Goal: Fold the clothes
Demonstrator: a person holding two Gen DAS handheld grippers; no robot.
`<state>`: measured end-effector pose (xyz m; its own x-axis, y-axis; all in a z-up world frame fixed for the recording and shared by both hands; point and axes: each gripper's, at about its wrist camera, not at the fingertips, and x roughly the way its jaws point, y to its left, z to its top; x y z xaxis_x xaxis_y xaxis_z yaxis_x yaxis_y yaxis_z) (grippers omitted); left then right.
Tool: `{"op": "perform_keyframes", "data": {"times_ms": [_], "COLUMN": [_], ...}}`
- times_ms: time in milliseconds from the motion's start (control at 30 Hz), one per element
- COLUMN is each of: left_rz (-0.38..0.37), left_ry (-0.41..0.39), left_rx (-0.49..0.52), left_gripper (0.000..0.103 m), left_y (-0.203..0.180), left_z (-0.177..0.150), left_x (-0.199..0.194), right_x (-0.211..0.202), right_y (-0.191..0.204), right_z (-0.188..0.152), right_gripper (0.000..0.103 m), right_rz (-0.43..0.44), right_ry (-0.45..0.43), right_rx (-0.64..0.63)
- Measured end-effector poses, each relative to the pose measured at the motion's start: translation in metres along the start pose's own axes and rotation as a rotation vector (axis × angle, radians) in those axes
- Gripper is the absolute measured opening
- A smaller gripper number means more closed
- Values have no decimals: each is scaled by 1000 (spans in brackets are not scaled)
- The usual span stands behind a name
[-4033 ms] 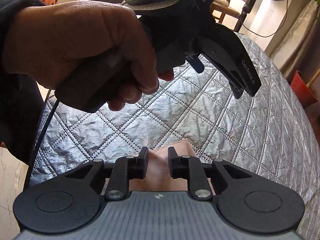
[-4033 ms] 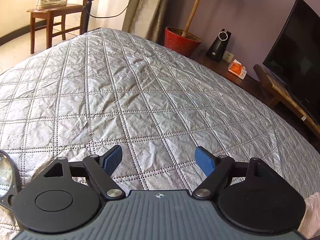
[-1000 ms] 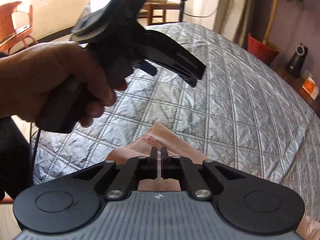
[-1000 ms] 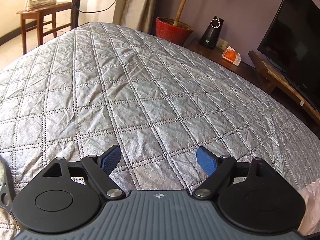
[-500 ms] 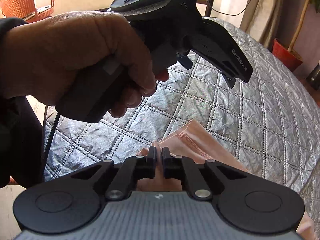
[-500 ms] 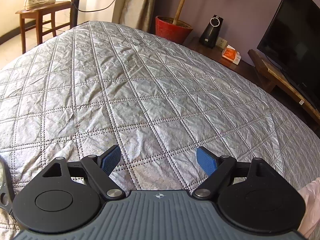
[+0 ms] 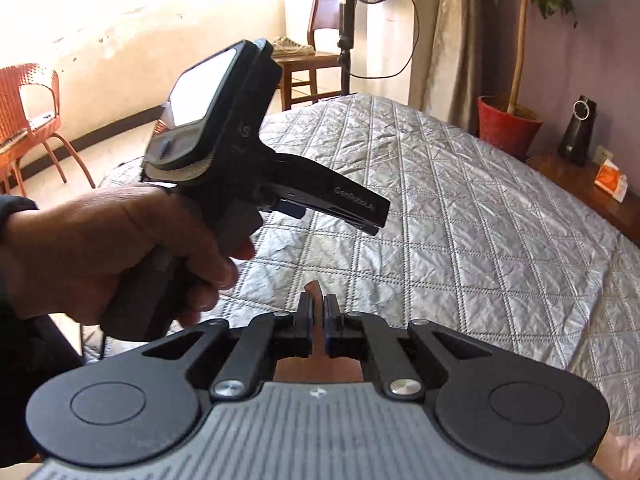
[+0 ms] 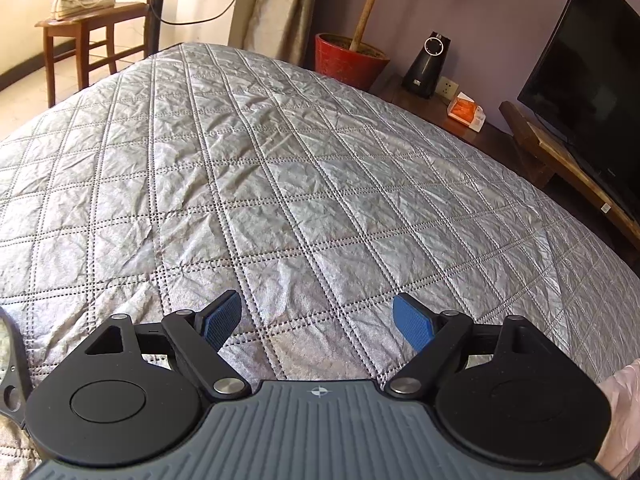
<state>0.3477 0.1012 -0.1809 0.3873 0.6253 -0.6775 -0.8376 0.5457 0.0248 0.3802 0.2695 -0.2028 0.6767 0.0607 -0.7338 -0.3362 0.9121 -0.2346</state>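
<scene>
At the left of the left wrist view we see a hand [image 7: 108, 256] gripping the right gripper [image 8: 318, 320], its ribbed blue fingers [image 8: 220, 322] spread wide with nothing between them above the crinkled silver quilted bedspread [image 8: 280, 184]. Further right, our left gripper [image 7: 317, 312] has its black fingers pinched shut on a thin fold of soft peach-pink garment [image 7: 314, 294], lifted just above the bedspread's diamond stitching.

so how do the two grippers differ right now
The left gripper is shut on pink cloth; the right gripper is open and empty. The left one carries cloth above the quilt; the right one has only bare quilt ahead. Both point down toward the bed.
</scene>
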Motion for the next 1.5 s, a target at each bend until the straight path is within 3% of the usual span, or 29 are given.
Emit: {"op": "perform_keyframes", "data": {"times_ms": [100,200,233,300,433,467,633,667,767,867,967,1033,1100,1133,1200,1267,1367,1433,1500], "left_rz": [18,-83,-100,-147,-225,-217,-102,-76,-112,-177,-279,-396,-543,-617,-751,-853,-968,-1081,-1137], "left_ry": [36,81,56,-13,-98,-93,0,15,-1,-55,-134,-181,-207,-220,-218,-176,-153,-109,-46], "left_rx": [31,4,28,89,214,212,16,33,102,249,405,500,582,623,701,808,933,891,871], "left_gripper": [5,9,9,24,27,27,23,23,27,34,35,45,84,89,91,92,90,93,92], "left_y": [-11,-12,-14,-19,-29,-25,41,48,53,25,-10,-30,-52,-63,-85,-112,-146,-163,-178], "left_z": [-3,-13,-14,-17,-22,-24,-39,-42,-52,-58,-68,-79,-88,-92,-103,-122,-152,-169,-188], "left_x": [29,52,48,32,-15,-22,-17,-15,-24,-35,-47,-57,-63,-67,-72,-75,-92,-98,-100], "right_x": [1,2,2,2,2,2,-3,-3,-5,-2,-2,-2,2,5,10,14,20,22,27], "right_y": [0,-1,-1,0,1,1,-2,-1,1,3,-3,-1,6,9,13,14,11,8,8], "right_z": [0,0,0,1,1,1,0,0,-1,0,-3,-5,-6,-6,-8,-9,-10,-9,-8], "right_gripper": [87,87,87,87,87,87,87,87,87,87,87,89,91,91,93,102,102,102,103], "right_rz": [5,8,8,6,1,-2,-15,-15,-13,-20,-11,7,32,45,65,84,103,111,115], "right_ry": [2,6,7,8,9,10,8,7,7,25,17,-1,0,2,5,2,-14,-31,-51], "right_rx": [2,8,9,7,7,9,34,38,47,56,101,116,119,129,168,196,234,259,274]}}
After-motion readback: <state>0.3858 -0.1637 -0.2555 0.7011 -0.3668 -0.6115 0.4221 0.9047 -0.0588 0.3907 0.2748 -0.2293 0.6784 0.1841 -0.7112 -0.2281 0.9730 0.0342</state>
